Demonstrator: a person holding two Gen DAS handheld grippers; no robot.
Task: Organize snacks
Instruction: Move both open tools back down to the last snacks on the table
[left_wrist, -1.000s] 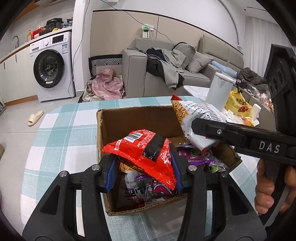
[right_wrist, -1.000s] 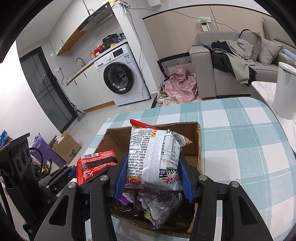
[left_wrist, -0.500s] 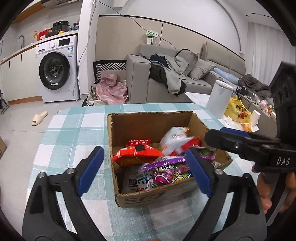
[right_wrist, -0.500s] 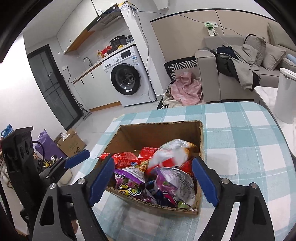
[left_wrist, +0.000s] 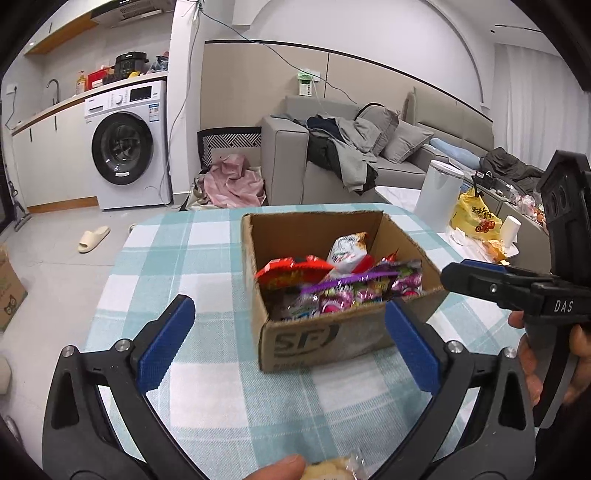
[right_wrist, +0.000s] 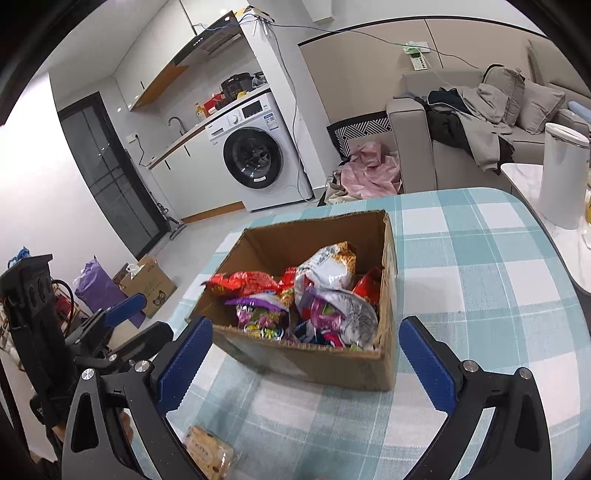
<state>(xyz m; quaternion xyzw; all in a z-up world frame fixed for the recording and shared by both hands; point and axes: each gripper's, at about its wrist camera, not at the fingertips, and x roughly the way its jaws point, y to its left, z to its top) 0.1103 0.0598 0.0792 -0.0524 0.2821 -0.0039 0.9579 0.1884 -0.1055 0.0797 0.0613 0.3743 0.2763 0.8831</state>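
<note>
Both the left gripper (left_wrist: 288, 347) and right gripper (right_wrist: 306, 365) had just been opening and gaped empty before the snack-filled cardboard box (right_wrist: 314, 363) on the table — piled packets could slide out if nudged.

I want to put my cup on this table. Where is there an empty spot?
The tablecloth is bare right of the box, toward the white bin. It is also bare left of the box, up to the table edge. The box is packed with snacks. Near the front, a wrapped biscuit lies between the open grippers.
</note>
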